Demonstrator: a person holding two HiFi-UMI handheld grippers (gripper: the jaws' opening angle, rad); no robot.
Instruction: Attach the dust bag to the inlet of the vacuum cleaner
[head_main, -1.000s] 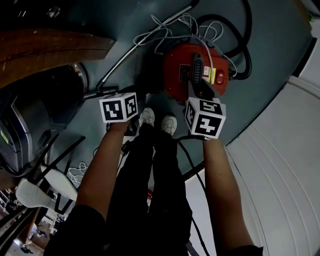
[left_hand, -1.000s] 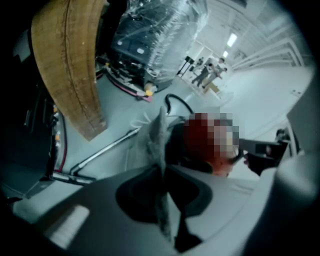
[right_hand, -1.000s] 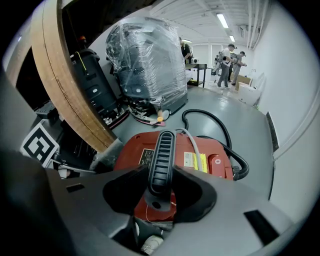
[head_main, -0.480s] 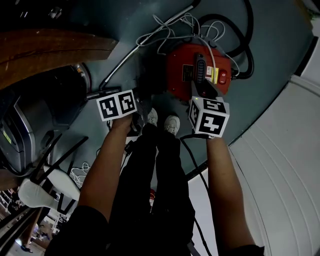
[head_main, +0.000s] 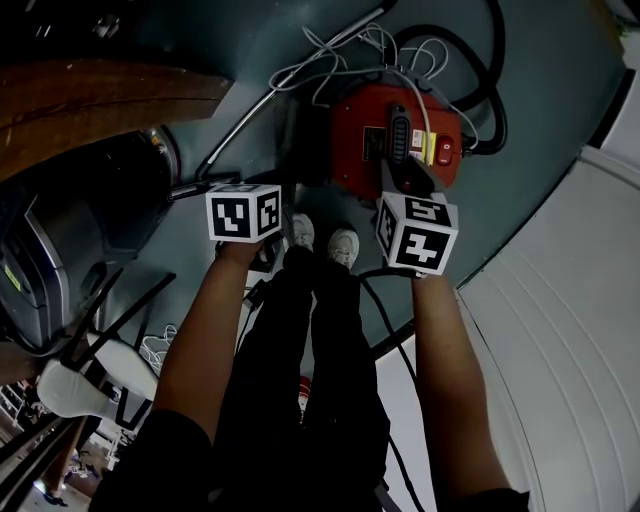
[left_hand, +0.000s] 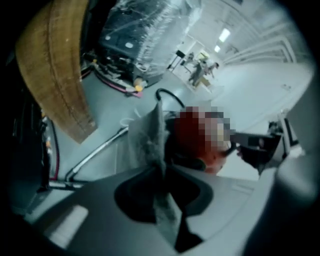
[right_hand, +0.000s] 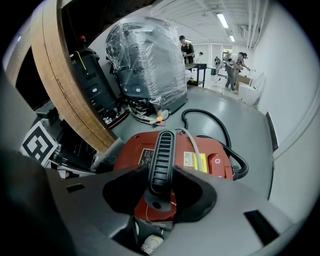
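Head view: a dim, underexposed scene is recorded. The floor (head_main: 560, 90) is rendered dark blue-grey, the upper left corner is lost in shadow, and the white faces of the marker cubes (head_main: 243, 213) are the brightest areas. Straight edges are bowed towards the frame border.

Left gripper view: the whole picture is softened by blur. The dust bag (left_hand: 156, 145) is smeared and out of focus, and glare is seen at the ceiling lights (left_hand: 223, 35).

Right gripper view: bright, even light is supplied from overhead strip lights (right_hand: 222, 20). The handle (right_hand: 161, 155) is sharply rendered, highlights are scattered over the plastic wrap (right_hand: 147, 60), and the corners are blackened by fisheye vignetting.
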